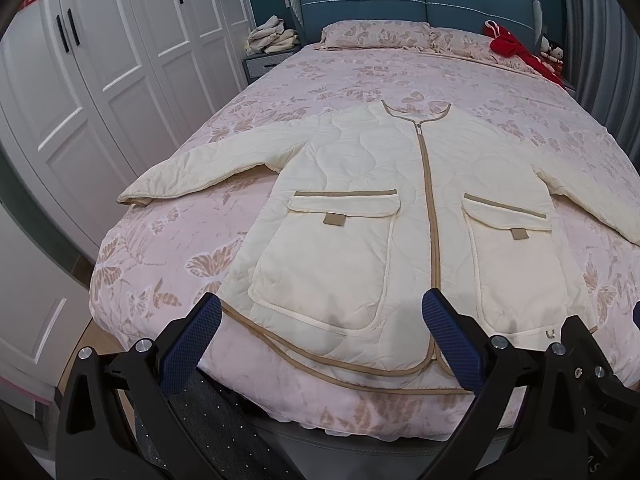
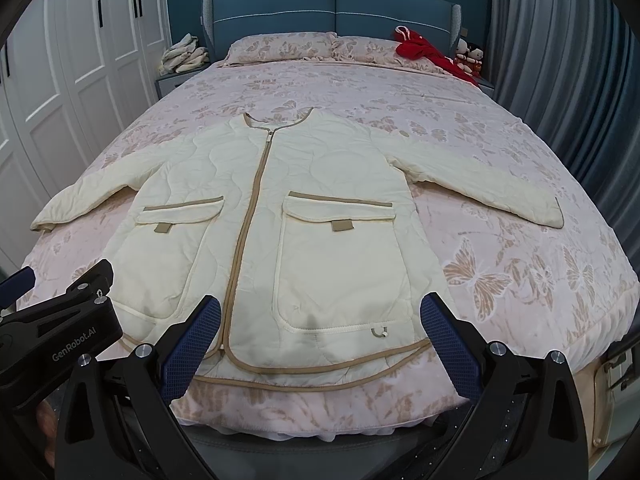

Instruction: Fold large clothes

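You have one cream quilted jacket (image 1: 360,184) spread face up on the bed (image 1: 320,72), zipped to the collar, hem toward you at the foot edge, both sleeves stretched out to the sides. Count two flap pockets (image 2: 340,264) on its front, each with a tan tab, and tan binding along the zip, collar and hem.

Your left gripper (image 1: 324,316) hovers over the hem with its two blue-padded fingers spread wide, nothing between them. Your right gripper (image 2: 320,316) stands the same: fingers wide apart above the hem, holding nothing. In the right wrist view, the left tool's black body shows at the lower left edge and carries the words "GenRobot.AI".

The bed wears a pink cover printed with tan butterflies. Two matching pillows (image 2: 280,46) lie against a blue padded headboard (image 2: 332,4). One red garment (image 2: 424,50) sits at the head on the right side, and beside it are what look like two small dolls (image 2: 470,54), though they are too small to be sure. One pile of pale cloth (image 1: 274,34) rests on a nightstand at the left. White panelled wardrobe doors (image 1: 100,40) with black handles line the left wall and bear red paper-cut characters; grey curtains (image 2: 560,60) hang on the right.
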{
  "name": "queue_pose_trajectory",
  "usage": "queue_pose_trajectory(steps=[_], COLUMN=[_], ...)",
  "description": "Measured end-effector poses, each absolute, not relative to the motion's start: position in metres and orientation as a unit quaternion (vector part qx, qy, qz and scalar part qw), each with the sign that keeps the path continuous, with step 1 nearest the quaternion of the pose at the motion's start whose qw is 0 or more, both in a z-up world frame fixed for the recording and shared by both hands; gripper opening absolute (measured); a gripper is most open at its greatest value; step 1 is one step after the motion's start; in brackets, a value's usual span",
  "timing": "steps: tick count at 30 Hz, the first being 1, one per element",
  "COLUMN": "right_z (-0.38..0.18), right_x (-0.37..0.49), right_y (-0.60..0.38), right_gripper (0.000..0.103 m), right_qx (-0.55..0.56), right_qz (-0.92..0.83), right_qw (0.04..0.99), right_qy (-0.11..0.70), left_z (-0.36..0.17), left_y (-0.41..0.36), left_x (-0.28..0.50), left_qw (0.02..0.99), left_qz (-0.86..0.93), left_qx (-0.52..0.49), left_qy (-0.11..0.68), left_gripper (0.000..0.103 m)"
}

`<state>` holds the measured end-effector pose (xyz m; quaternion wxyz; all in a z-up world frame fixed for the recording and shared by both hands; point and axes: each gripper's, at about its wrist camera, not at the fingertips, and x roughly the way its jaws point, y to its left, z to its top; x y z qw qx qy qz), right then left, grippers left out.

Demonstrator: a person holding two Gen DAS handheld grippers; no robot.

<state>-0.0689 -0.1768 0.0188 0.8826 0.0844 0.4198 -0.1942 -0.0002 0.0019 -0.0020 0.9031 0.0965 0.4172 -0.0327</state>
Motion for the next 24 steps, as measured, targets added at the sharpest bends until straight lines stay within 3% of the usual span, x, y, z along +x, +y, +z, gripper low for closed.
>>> queue_pose_trajectory(steps=[24], right_z=[0.0173], right_x=[-0.0639], right_y=[-0.1744], right_gripper=[0.098], right_qx=[0.085], right_qz=[-0.194], right_qw=[0.882], right_qy=[0.422], left_z=[-0.0025], left_y=[0.0031], left_x=[0.0037], left_qw=[0.902], left_qz=[-0.032], left_qx=[0.097], left_qy=[0.420], left_gripper=[0.098])
